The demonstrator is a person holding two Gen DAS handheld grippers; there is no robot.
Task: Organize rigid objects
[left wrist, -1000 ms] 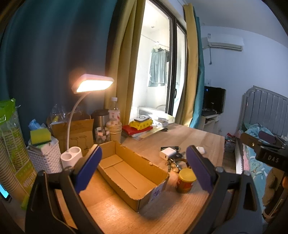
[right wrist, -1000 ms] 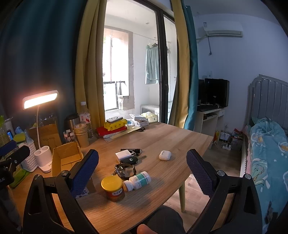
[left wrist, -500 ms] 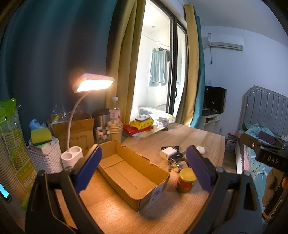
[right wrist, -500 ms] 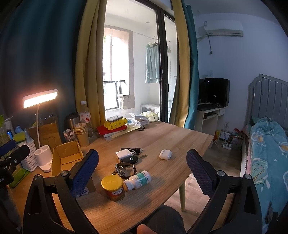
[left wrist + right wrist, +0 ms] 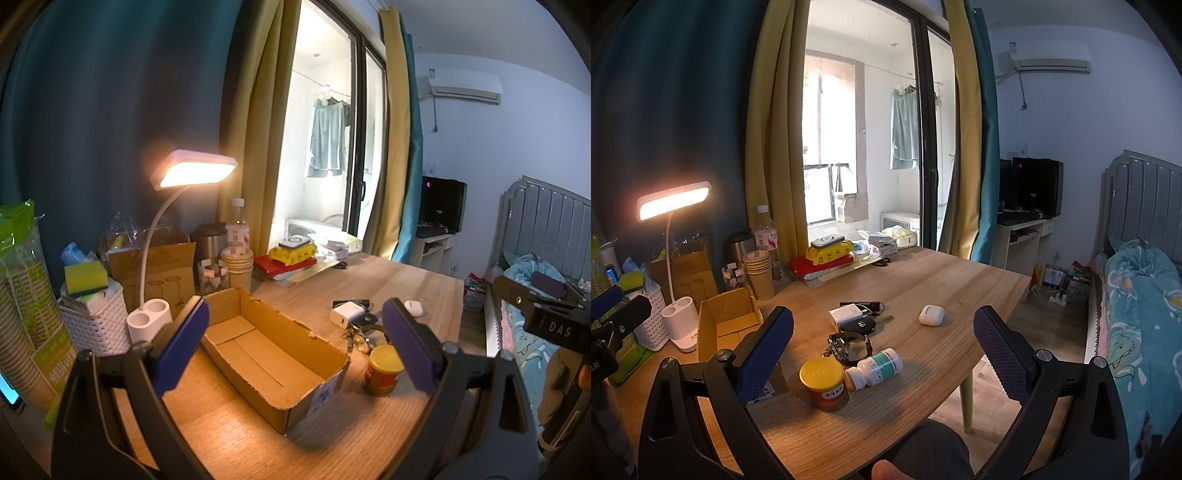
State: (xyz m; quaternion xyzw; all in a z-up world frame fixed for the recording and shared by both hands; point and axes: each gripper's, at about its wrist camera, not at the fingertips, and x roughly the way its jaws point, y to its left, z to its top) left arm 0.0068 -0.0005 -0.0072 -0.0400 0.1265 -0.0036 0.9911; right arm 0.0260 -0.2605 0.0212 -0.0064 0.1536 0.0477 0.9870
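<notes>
Unchanged from a second before: left gripper (image 5: 295, 343) and right gripper (image 5: 882, 350) both hovered with fingers spread wide, grasping nothing. Cardboard box (image 5: 273, 350), open, sat on the wooden table (image 5: 942, 280). At its 3 o'clock: yellow-lidded jar (image 5: 823, 384), touching a toppled white pill bottle (image 5: 877, 367). Beyond, toward 12: watch (image 5: 851, 343), car key (image 5: 858, 325), white charger (image 5: 847, 312), earbud case (image 5: 931, 315).

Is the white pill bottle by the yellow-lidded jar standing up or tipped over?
Tipped over. The white pill bottle lies on its side on the table, cap toward the yellow-lidded jar.
</notes>
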